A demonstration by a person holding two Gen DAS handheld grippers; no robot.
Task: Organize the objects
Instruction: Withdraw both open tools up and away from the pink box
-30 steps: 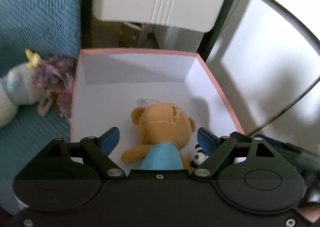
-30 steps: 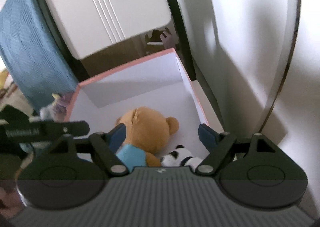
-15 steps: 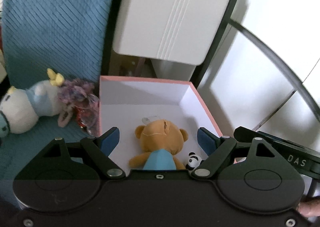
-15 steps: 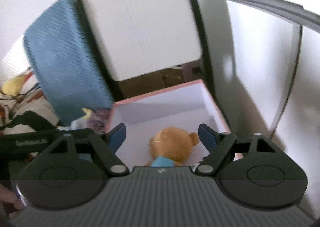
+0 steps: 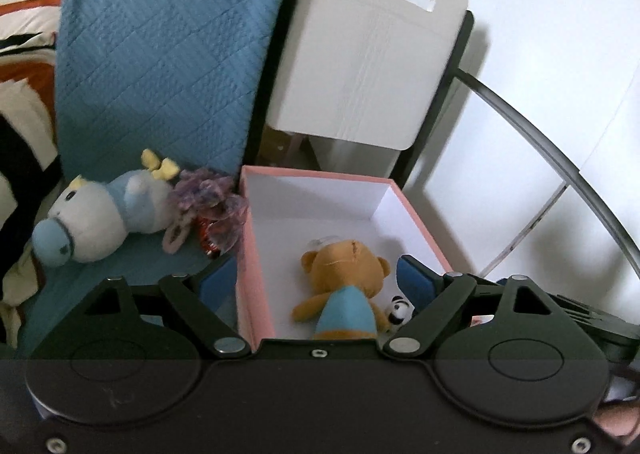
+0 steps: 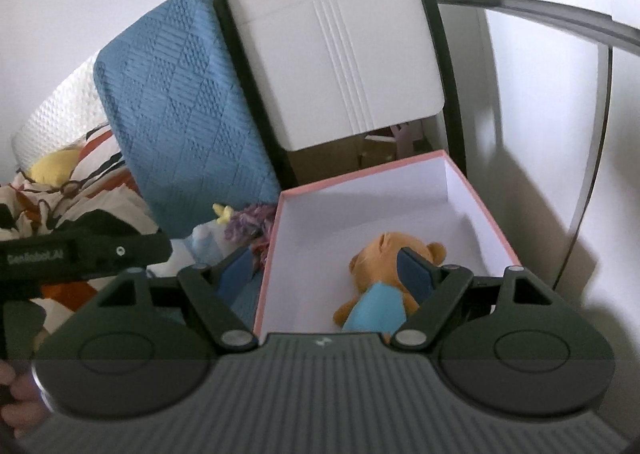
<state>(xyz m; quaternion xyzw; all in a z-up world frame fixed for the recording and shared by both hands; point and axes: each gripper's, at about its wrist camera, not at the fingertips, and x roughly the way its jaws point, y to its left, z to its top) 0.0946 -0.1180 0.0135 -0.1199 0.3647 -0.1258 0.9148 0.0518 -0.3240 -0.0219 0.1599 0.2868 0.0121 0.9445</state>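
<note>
A pink box point(image 5: 250, 254) with a white inside holds a brown teddy bear point(image 5: 346, 278) in a blue shirt and a small panda toy point(image 5: 398, 312). The box point(image 6: 272, 254) and bear point(image 6: 380, 274) also show in the right wrist view. My left gripper point(image 5: 316, 276) is open and empty, above the box's near end. My right gripper point(image 6: 326, 268) is open and empty, above the box's near left corner. A white and blue plush point(image 5: 104, 214) and a purple fuzzy toy point(image 5: 204, 190) lie on the blue quilt left of the box.
A blue quilted cushion point(image 5: 168, 50) stands behind the toys. A white chair back point(image 5: 368, 66) with a black frame rises behind the box. A white wall and a curved metal bar point(image 5: 560, 158) are on the right. Patterned bedding point(image 6: 60, 194) lies at far left.
Both grippers have pulled back and up from the box, so more of the cushion, chair and plush toys shows. The bear and panda stay in the box.
</note>
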